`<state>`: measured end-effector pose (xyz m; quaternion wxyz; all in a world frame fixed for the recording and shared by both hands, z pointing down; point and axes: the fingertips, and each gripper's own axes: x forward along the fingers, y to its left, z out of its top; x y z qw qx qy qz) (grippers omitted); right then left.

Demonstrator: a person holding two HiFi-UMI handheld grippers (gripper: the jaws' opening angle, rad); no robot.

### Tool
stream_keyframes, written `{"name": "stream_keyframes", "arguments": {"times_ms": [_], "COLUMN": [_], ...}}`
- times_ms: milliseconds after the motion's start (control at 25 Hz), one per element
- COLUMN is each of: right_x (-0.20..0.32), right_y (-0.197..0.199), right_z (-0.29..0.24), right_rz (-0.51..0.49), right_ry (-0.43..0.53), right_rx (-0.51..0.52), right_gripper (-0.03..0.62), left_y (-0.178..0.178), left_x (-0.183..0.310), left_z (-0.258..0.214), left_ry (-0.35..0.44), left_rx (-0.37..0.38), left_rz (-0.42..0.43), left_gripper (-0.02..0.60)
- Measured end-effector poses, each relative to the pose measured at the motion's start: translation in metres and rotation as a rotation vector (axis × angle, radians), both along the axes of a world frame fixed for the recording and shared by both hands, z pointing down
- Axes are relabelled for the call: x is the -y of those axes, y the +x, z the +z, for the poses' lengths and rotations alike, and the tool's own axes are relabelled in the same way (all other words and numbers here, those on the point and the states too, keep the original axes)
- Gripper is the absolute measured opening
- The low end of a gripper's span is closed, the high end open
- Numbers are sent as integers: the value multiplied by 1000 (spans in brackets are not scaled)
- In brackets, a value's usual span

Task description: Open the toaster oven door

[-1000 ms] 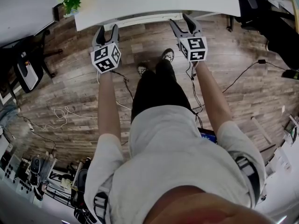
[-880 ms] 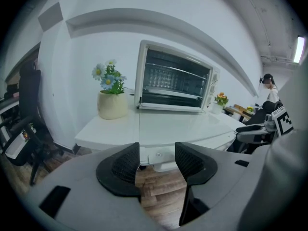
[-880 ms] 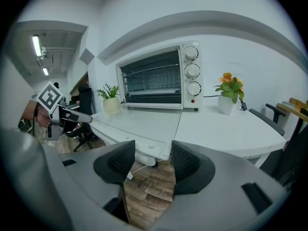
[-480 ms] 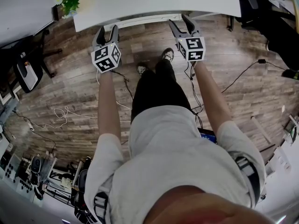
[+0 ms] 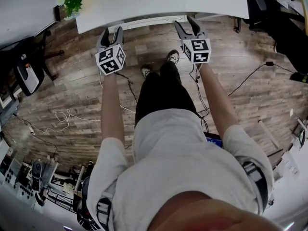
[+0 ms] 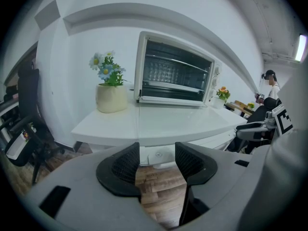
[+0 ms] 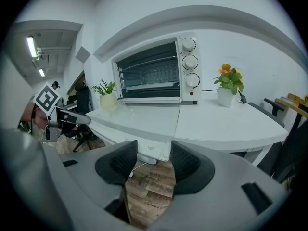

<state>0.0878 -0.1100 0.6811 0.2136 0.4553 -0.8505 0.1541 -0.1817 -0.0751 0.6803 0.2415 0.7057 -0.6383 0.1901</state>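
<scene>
The white toaster oven (image 6: 175, 73) stands on the white table (image 6: 159, 124) with its glass door shut; it also shows in the right gripper view (image 7: 156, 71), knobs on its right. Both grippers hang in the air short of the table's front edge, well away from the oven. My left gripper (image 5: 110, 31) is open and empty, its jaws (image 6: 157, 150) framing bare floor. My right gripper (image 5: 186, 21) is open too; its jaws (image 7: 154, 148) have just been closing a little, with nothing between them.
A cream pot of flowers (image 6: 111, 97) sits left of the oven, and a small white pot with orange flowers (image 7: 226, 93) to its right. A black office chair (image 5: 26, 69) stands at the left. Cables (image 5: 62, 117) lie on the wood floor.
The right gripper's jaws stand slightly closer together. Both hands have stayed almost where they were.
</scene>
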Motion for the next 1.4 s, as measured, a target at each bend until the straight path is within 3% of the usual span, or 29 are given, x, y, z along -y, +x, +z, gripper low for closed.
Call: {"name": "stream_keyframes", "arguments": {"times_ms": [720,1120,1400], "right_x": [-4,-58,-97], "right_y": [9,17,8], "right_z": [-3,-7,-19], "right_rz": [-22,-51,-177], "right_ry": [-26,-116,-130], "right_rx": [-32,-22,-21], "right_gripper": [195,150,112], "left_y": [6,42,82], "left_x": [-12,-51,-75], "left_z": [-1,-8,-27], "left_ry": [-34,-109,-121], "left_rx": [78,31,-6], "left_rz": [-28,-4,6], "left_gripper": [224,207,140]}}
